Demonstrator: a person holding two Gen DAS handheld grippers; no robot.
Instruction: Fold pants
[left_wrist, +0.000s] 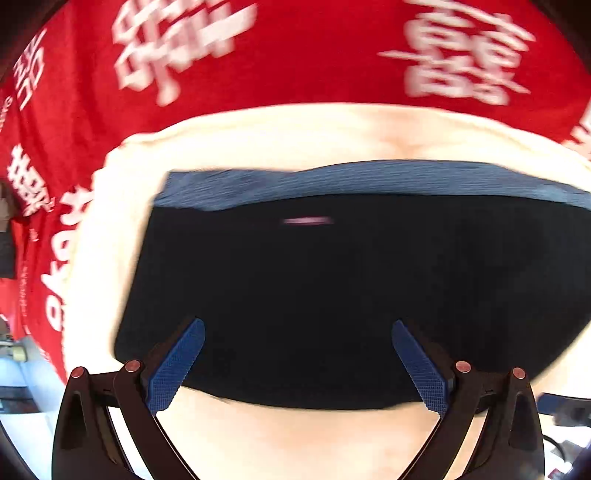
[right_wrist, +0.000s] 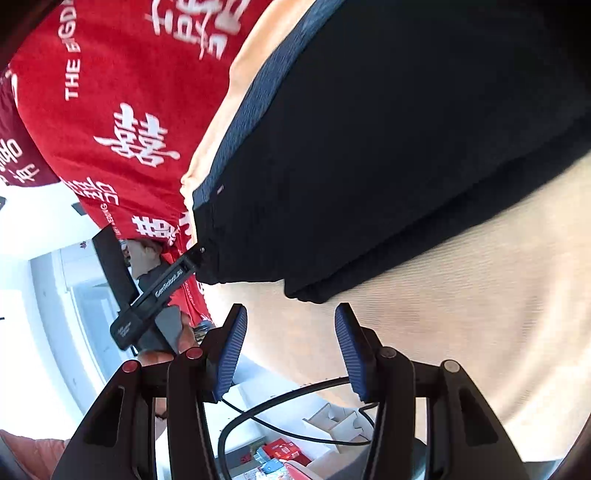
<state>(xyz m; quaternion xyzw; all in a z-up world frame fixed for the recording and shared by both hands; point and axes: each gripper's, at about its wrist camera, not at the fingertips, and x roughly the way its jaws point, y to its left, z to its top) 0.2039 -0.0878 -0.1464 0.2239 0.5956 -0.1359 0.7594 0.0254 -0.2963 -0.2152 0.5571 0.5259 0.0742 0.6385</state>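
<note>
We see the pants (left_wrist: 325, 295), black with a blue ribbed waistband (left_wrist: 351, 181), lying folded into a compact block on a cream cloth (left_wrist: 295, 439) that covers part of a red cloth with white characters (left_wrist: 295, 55). The left gripper (left_wrist: 297, 332) has its jaws spread wide, both blue pads over the near edge of the pants, nothing pinched between them. In the right wrist view the right gripper (right_wrist: 291, 321) is also spread and empty, its fingertips just short of the pants' corner (right_wrist: 306, 291), over the cream cloth.
</note>
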